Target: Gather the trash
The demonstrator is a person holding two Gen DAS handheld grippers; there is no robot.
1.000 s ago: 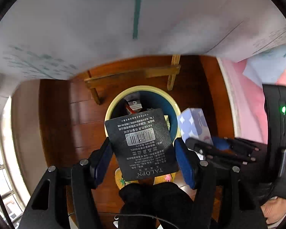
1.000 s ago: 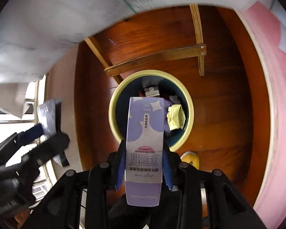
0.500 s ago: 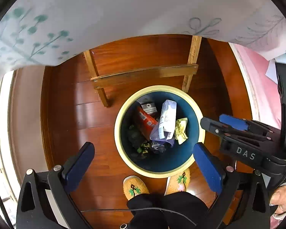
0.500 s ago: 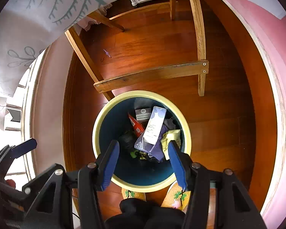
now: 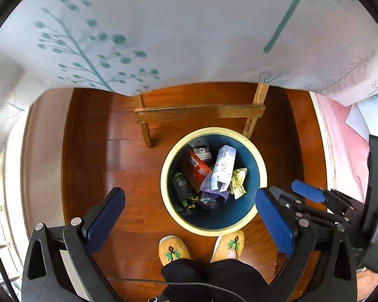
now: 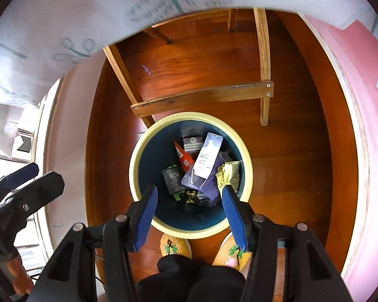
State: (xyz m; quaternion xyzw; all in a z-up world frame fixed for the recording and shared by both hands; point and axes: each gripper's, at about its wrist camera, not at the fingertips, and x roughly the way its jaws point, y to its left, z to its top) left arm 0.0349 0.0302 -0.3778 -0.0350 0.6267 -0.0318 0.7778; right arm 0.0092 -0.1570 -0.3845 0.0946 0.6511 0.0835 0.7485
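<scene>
One bin [image 5: 260, 166], two empty grippers, two slippers

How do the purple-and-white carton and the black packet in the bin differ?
The purple-and-white carton is a tall box, propped on top of the pile, leaning toward the far wall; the black packet is flat, darker and lies lower at the pile's left. Both are inside the bin, touched by neither claw.

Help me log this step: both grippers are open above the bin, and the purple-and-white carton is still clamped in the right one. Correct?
Not quite. The purple-and-white carton lies inside the bin, not in the right gripper, whose jaws stand apart with nothing between them in the right wrist view. The left gripper is open too.
</scene>
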